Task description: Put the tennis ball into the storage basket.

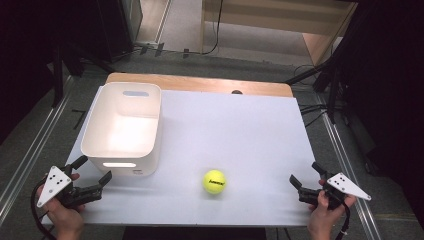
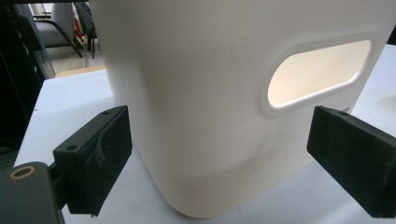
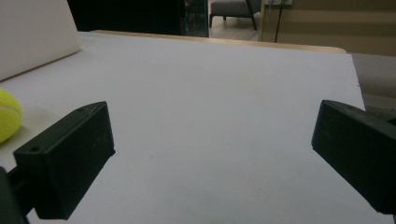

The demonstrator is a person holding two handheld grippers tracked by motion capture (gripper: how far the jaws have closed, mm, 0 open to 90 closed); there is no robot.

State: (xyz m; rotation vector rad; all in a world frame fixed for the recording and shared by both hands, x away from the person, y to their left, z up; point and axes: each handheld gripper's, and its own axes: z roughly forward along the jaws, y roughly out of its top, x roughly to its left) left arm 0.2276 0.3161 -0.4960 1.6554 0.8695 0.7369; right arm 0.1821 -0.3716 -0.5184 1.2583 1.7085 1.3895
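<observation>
In the right gripper view the tennis ball point(image 3: 8, 115) is cut off by the left edge, so just a yellow-green curve with a pale seam shows, and the white bin point(image 3: 32, 35) appears there as a corner of wall. In the left gripper view the bin point(image 2: 196, 116) stands so close that its rim and base run out of frame; its oval handle slot glows bright. From the high view the ball point(image 1: 214, 182) is whole: a fuzzy yellow-green sphere with small dark lettering too small to read, lying on the white table point(image 1: 240, 130) near the front edge, just right of the bin point(image 1: 122, 127) and apart from it. The left gripper point(image 1: 92, 175) sits at the table's front left corner, jaws spread wide and empty, pointing at the bin's near wall without touching it. The right gripper point(image 1: 305, 174) rests at the front right, jaws likewise parted with nothing between them, well apart from the ball. Bare tabletop lies between that gripper and the ball.
</observation>
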